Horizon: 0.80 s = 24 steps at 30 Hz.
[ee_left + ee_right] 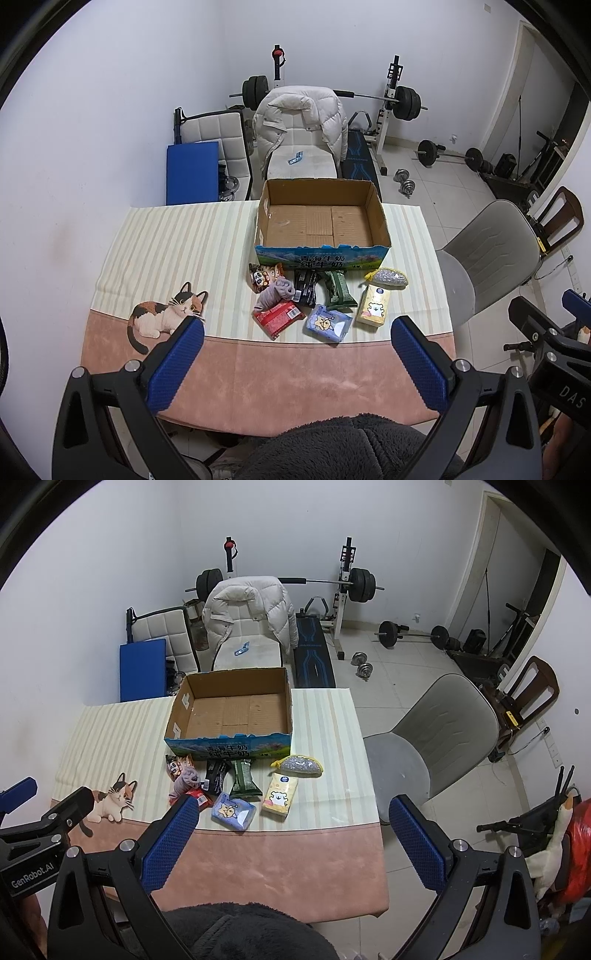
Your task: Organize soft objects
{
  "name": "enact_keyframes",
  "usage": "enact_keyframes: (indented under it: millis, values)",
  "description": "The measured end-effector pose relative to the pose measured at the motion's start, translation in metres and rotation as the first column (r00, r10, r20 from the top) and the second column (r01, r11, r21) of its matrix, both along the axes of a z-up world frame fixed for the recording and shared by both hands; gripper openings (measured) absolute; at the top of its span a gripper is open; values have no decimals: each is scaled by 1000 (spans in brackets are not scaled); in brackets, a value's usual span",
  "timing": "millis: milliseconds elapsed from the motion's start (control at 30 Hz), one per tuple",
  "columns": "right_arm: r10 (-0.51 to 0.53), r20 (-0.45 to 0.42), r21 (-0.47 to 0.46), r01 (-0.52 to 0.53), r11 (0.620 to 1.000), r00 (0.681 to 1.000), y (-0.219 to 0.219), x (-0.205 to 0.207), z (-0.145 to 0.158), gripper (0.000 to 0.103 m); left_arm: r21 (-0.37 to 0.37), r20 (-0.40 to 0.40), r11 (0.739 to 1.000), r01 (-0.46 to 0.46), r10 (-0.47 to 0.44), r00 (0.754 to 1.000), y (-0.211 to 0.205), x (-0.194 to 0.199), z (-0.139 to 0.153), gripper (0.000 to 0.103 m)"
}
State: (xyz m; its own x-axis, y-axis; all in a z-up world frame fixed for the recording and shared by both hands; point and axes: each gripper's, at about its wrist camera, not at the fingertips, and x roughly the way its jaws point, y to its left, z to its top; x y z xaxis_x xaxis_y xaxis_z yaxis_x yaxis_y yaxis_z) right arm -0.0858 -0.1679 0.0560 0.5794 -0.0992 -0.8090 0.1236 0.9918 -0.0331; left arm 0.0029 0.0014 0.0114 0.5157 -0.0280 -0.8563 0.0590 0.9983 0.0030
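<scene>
An empty open cardboard box [321, 221] [232, 709] stands at the table's far side. In front of it lie several soft items: a lilac cloth [275, 293] [184, 779], a red packet [279, 317], a blue tissue pack [328, 324] [233, 811], a yellow tissue pack [373, 305] [280, 795], a green pack [338, 290] [243, 781], a black pack [306, 288], a panda snack bag [264, 277] and a glittery pouch [388, 277] [300, 765]. My left gripper [295, 328] and right gripper [291, 810] are open and empty, held above the near table edge.
The table has a striped cloth with a cat print [166, 317]. A grey chair [436, 731] stands right of the table. A chair with a white jacket [299, 122], a weight bench and barbells stand behind. A goose toy [557, 830] is at the right.
</scene>
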Motion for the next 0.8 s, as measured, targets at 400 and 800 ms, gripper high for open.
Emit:
enact_keyframes:
  millis: [400,800]
  values:
    - [9,-91,46,-5,999,996,-10,60,-58,103,28,-34,998,-56,57,998,4,56,-41,103]
    - [98,-498,192,-1,981,862,-24,192,-322,103,188,-381,968,167,-85,921,11,159,-272,94]
